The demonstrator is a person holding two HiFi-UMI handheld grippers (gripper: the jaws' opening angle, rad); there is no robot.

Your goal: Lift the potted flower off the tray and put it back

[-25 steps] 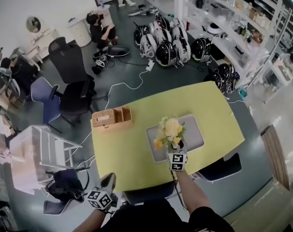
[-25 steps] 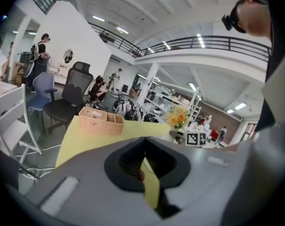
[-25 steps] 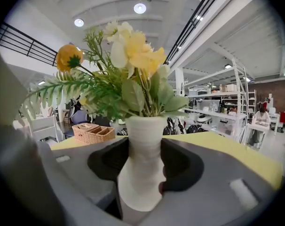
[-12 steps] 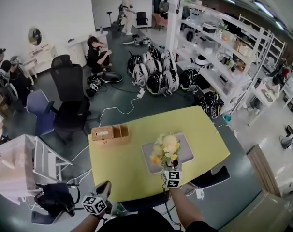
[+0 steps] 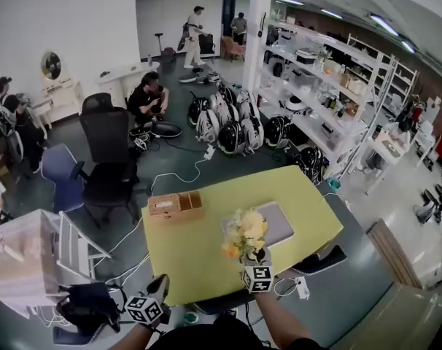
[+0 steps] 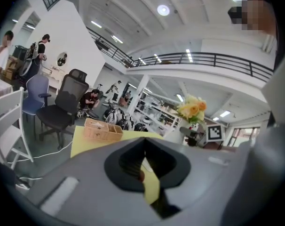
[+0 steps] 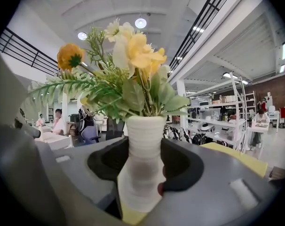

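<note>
In the right gripper view the potted flower, a white ribbed vase (image 7: 141,166) of yellow and cream blooms (image 7: 128,65), stands upright between my jaws. My right gripper (image 7: 141,173) is shut on the vase. In the head view the flower (image 5: 244,233) hangs in my right gripper (image 5: 254,259), above the near left edge of the grey tray (image 5: 279,221) on the yellow table (image 5: 192,250). My left gripper (image 5: 160,283) is off the table's near left corner with its jaws together and nothing in them; its own view shows them (image 6: 143,149) meeting, with the flower (image 6: 192,109) off to the right.
A wooden organiser box (image 5: 176,204) sits at the table's far left. Black office chairs (image 5: 108,159) and a white cart (image 5: 39,257) stand to the left. Cables, round black-and-white gear (image 5: 232,133) and shelving (image 5: 330,93) lie beyond; several people are farther off.
My right gripper has risen with the potted flower and drawn it from over the tray toward its near left edge. The left gripper rose slightly. The head view tilted upward.
</note>
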